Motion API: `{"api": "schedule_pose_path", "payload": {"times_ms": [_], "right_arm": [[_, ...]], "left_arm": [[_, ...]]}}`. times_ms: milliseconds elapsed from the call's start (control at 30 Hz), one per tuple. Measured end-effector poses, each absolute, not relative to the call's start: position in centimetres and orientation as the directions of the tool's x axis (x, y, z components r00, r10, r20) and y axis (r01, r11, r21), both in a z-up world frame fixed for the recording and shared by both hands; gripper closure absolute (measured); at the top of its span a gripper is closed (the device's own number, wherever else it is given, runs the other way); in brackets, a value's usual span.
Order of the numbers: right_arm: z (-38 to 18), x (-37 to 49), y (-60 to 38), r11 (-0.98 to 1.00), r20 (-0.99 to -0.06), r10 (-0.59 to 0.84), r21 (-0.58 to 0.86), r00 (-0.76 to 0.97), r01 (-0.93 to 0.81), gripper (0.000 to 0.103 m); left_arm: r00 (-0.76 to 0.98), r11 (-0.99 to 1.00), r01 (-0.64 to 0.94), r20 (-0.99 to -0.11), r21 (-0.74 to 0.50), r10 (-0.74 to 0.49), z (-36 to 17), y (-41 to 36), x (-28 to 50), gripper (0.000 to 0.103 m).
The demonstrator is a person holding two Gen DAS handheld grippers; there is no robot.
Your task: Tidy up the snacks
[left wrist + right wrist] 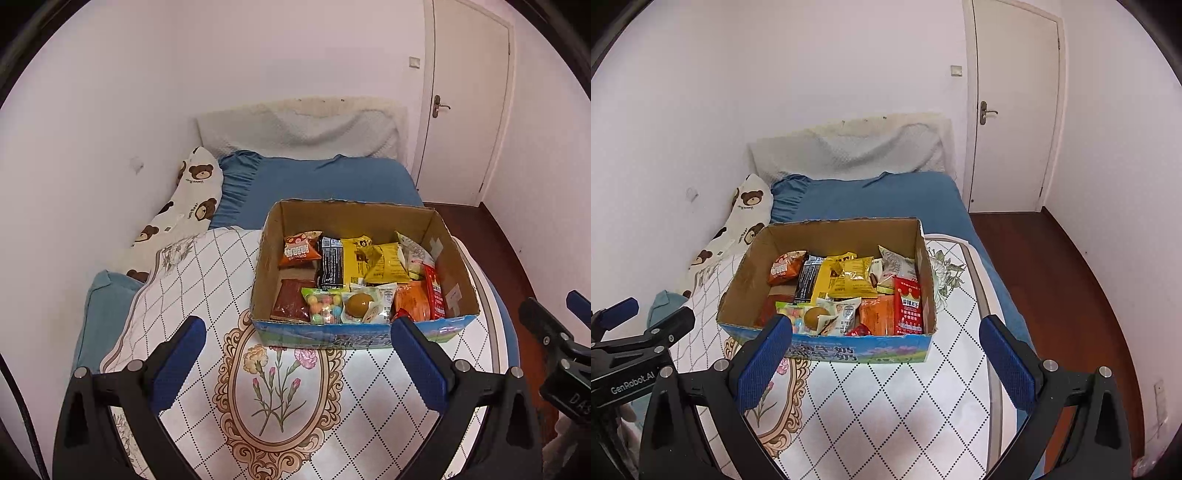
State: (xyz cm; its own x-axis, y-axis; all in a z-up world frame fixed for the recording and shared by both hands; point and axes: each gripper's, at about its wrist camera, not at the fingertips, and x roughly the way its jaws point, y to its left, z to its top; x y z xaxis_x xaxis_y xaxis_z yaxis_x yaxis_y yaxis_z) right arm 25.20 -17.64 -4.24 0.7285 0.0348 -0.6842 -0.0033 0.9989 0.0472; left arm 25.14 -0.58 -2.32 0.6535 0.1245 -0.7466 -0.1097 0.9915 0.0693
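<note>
Blue-padded fingers [419,363] of the left gripper [297,363] stand spread wide with nothing between them, held above a white quilted mat [207,295] with a diamond pattern and a framed flower print. Its right fingertip overlaps the near wall of the cardboard box [452,258] in this view; whether it touches cannot be told. The right gripper [886,363] is likewise spread and empty, its left fingertip in front of the box's near left corner; part of it also shows at the right edge of the left wrist view.

The open box sits on the mat on a bed with a blue sheet [325,181]. The snacks all lie inside it: an orange chip bag [301,249] at the far left, a black wrapper [330,266] beside it, yellow packets [384,264] in the middle, a white packet at the far right. Along the near wall lie a dark red pouch [291,304], a clear bag of coloured candy balls [325,304], a packaged braised egg [360,304], an orange packet [410,301] and an upright red packet [436,295].

A bear-print pillow [195,192] lies along the left wall. A white door [469,103] stands closed beyond the bed.
</note>
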Motion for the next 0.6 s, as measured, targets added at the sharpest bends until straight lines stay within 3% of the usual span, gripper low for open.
{"api": "schedule_pose_path", "payload": {"times_ms": [600], "right_arm": [[-4.62,25.71,-17.66,0.999,-0.697,0.035,0.047,0.717,-0.003,0.000]], "left_arm": [[0.655,0.992,-0.106,-0.745,0.072,0.125,-2.21,-0.77,25.27,0.000]]}}
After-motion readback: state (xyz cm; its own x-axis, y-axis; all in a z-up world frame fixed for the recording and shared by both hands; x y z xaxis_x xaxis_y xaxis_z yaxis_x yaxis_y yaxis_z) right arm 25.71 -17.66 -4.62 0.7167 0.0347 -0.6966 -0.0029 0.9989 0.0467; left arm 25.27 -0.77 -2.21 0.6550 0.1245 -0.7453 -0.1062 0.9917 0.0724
